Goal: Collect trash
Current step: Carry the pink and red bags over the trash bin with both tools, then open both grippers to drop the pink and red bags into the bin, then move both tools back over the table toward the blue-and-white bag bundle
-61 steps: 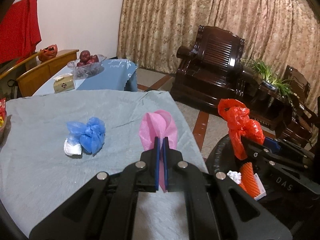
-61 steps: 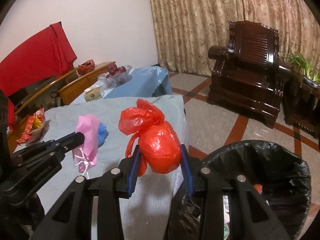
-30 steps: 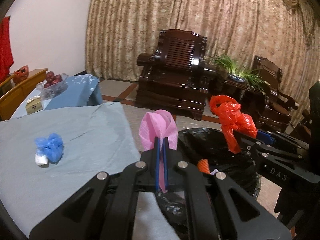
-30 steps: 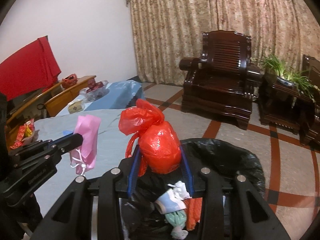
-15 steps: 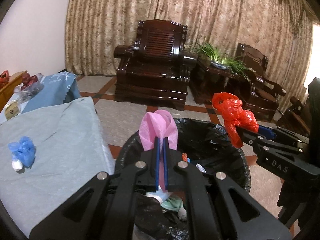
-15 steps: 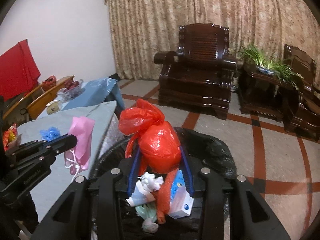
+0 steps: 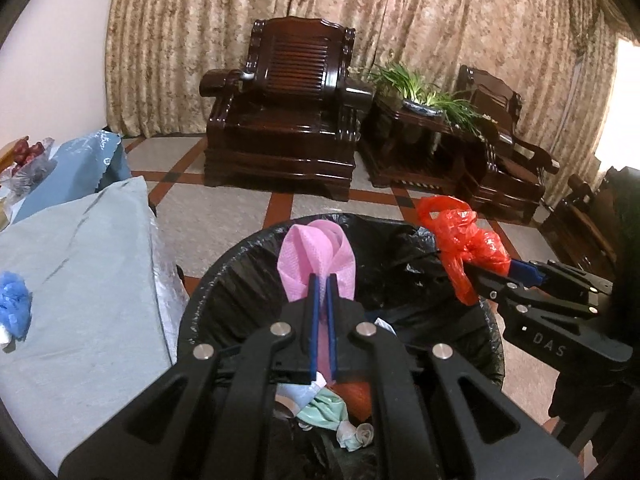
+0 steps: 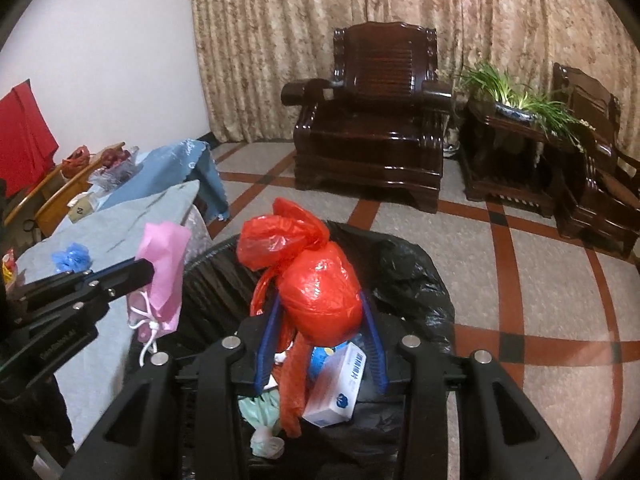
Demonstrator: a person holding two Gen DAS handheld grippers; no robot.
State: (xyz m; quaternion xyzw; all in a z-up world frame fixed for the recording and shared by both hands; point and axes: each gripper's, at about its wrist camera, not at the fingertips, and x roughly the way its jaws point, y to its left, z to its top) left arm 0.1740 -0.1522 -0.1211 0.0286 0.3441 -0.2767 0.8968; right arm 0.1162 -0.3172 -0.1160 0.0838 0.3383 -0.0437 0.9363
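Two grippers hang over the open mouth of a black-lined trash bin [image 7: 240,268], each clamped on a piece of trash. The left gripper [image 7: 321,280] has its jaws nearly together, pinching a pink cloth pouch [image 7: 316,252]; in the left wrist view the pouch's folded top stands up and forward past the fingertips, its long axis in line with the fingers, while a thin strip of it runs back between the blue pads. In the right wrist view the same pouch [image 8: 160,276] hangs below the left fingertips, long axis close to upright, with white drawstrings dangling from its lower end, over the near-left rim of the bin [image 8: 416,280]. The right gripper [image 8: 320,304] holds a knotted red plastic bag [image 8: 320,284] with its jaws partly apart, the pads pressing on both sides of the bag's round body. The bag's tied neck and loose top rise up and to the left beyond the fingertips; a twisted red tail trails down behind the pads toward the bin. Below both sets of jaws, inside the bin, lie a white box with blue print [image 8: 340,388], a pale green crumpled bag [image 7: 324,412] and other scraps. Left of the left jaws, a crumpled blue bag [image 7: 14,300] rests on a grey-covered table [image 7: 92,280].
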